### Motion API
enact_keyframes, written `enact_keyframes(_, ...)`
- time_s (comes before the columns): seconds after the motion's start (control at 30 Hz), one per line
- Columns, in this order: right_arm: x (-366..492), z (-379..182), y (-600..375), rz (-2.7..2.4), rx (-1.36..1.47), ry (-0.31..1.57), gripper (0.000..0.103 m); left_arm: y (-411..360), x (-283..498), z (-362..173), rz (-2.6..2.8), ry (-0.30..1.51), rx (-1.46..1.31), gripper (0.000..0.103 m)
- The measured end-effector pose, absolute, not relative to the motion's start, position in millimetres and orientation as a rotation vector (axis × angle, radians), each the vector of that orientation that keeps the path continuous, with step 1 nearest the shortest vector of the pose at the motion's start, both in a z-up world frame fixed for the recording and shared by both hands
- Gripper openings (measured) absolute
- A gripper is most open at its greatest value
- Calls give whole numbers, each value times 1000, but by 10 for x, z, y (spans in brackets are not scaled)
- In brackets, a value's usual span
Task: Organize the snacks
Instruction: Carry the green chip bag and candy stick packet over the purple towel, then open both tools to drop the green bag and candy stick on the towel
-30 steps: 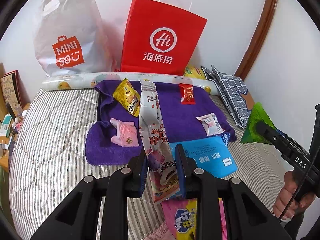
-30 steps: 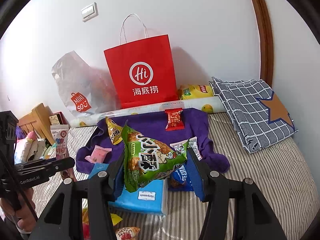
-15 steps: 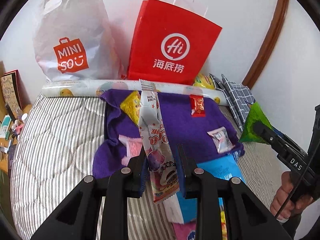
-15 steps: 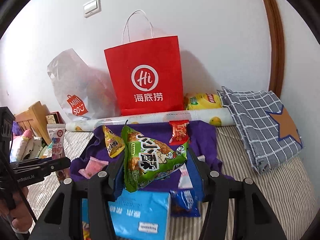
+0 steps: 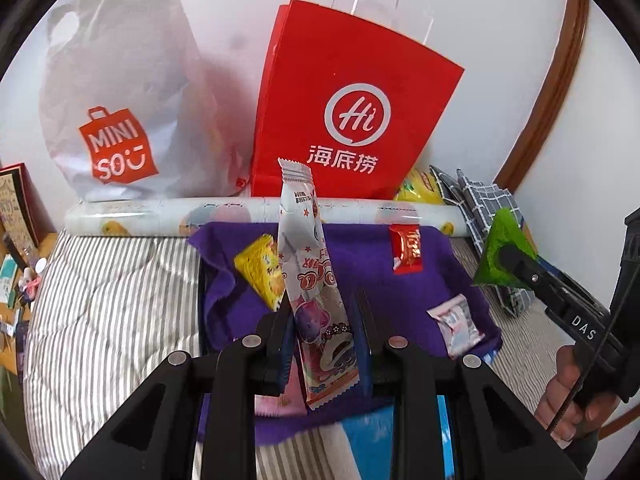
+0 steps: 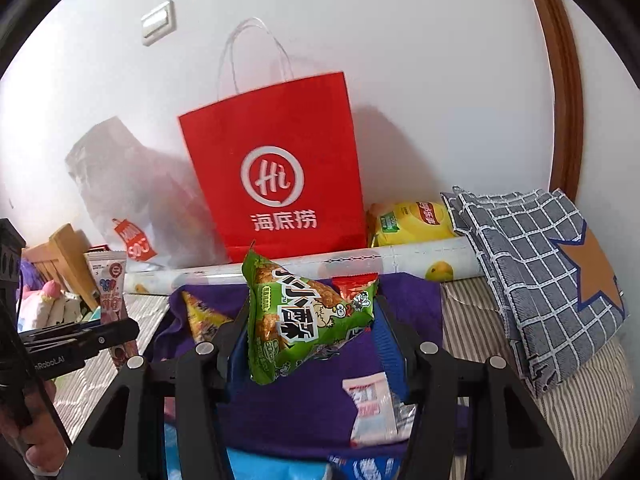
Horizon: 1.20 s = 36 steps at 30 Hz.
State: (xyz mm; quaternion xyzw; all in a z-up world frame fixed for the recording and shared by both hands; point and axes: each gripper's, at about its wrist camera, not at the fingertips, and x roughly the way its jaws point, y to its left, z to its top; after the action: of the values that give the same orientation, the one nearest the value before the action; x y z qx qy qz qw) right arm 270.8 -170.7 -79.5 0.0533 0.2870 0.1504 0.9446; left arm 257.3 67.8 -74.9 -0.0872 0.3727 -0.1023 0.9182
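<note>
My left gripper (image 5: 322, 320) is shut on a long white and pink snack packet (image 5: 310, 276) and holds it upright above the purple cloth (image 5: 368, 280). My right gripper (image 6: 310, 332) is shut on a green snack bag (image 6: 304, 320), which also shows at the right of the left wrist view (image 5: 502, 256). On the cloth lie a yellow packet (image 5: 260, 270), a red packet (image 5: 406, 248) and a small white and pink packet (image 5: 458, 324). A red paper bag (image 5: 352, 112) stands open against the wall behind the cloth.
A white MINISO plastic bag (image 5: 116, 100) stands left of the red bag. A patterned roll (image 5: 248, 216) lies along the wall. A yellow chip bag (image 6: 412, 220) and a checked cloth (image 6: 540, 272) are at the right. A blue tissue pack (image 5: 372, 436) lies near me on the striped bed (image 5: 112, 312).
Both grippers have moved forward and up toward the red paper bag, each carrying its snack. The bags and cloth look nearer and the tissue pack has slid low in view.
</note>
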Motion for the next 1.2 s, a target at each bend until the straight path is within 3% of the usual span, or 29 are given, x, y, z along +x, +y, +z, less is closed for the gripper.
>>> enact_keyframes(0.37,2971,-1256,-1692,316,94,710,52,821,2862,-1286,-182,897,-241,26)
enact_keyframes(1.1,2990,-1401,-1631,358,42,779,55,775,2852,-1399,-200,935,-235,26)
enact_keyframes(1.2,2993,-1397,-1666,366,67,778,56,765,2840,-1389,-211,931,-234,29)
